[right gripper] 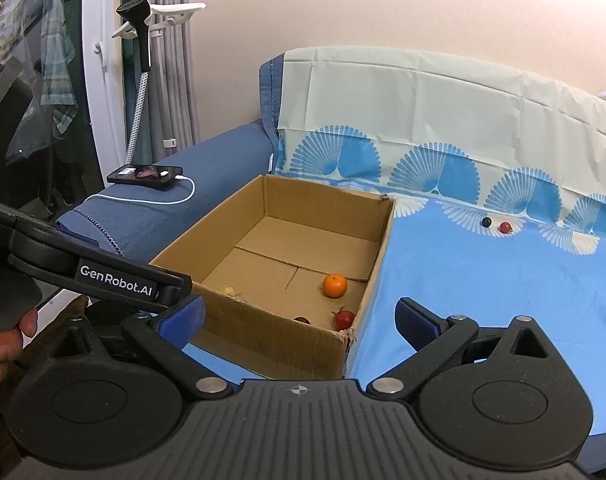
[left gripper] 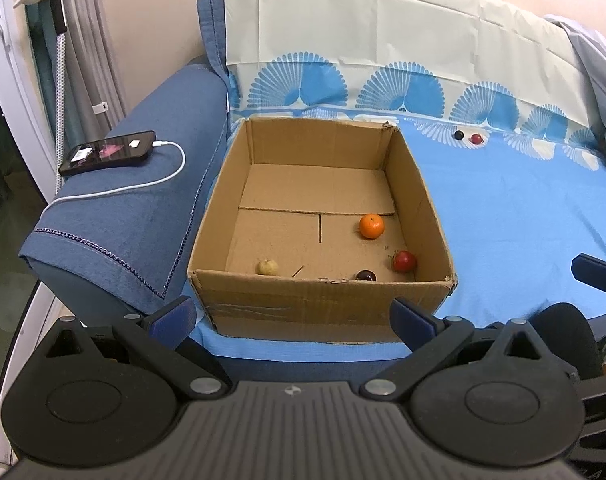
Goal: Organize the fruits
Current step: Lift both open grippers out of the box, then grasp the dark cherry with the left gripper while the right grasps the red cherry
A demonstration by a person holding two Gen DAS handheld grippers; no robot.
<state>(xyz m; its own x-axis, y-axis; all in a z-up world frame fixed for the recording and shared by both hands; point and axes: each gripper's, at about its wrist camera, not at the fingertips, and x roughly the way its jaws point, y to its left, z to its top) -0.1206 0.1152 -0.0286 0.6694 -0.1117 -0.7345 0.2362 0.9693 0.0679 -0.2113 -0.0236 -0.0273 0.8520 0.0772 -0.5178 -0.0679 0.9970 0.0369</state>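
Observation:
An open cardboard box (left gripper: 327, 304) (right gripper: 263, 324) sits on the blue sheet. Inside lie an orange (left gripper: 371, 226) (right gripper: 335, 285), a red fruit (left gripper: 404, 261) (right gripper: 344, 319), a dark fruit (left gripper: 366, 276) and a pale yellow fruit (left gripper: 267, 267) (right gripper: 229, 290). Outside, far back on the sheet, lie a small black fruit (left gripper: 458, 135) (right gripper: 486, 222) and a small red fruit (left gripper: 476, 138) (right gripper: 504, 227). My left gripper (left gripper: 293, 316) is open and empty in front of the box. My right gripper (right gripper: 299, 316) is open and empty at the box's near right corner.
A phone (left gripper: 109, 152) (right gripper: 145, 175) on a white charging cable lies on the blue sofa armrest (left gripper: 123, 220) left of the box. The sofa back carries a pale patterned cloth (left gripper: 383, 40). A curtain and white door frame (right gripper: 99, 80) stand at left.

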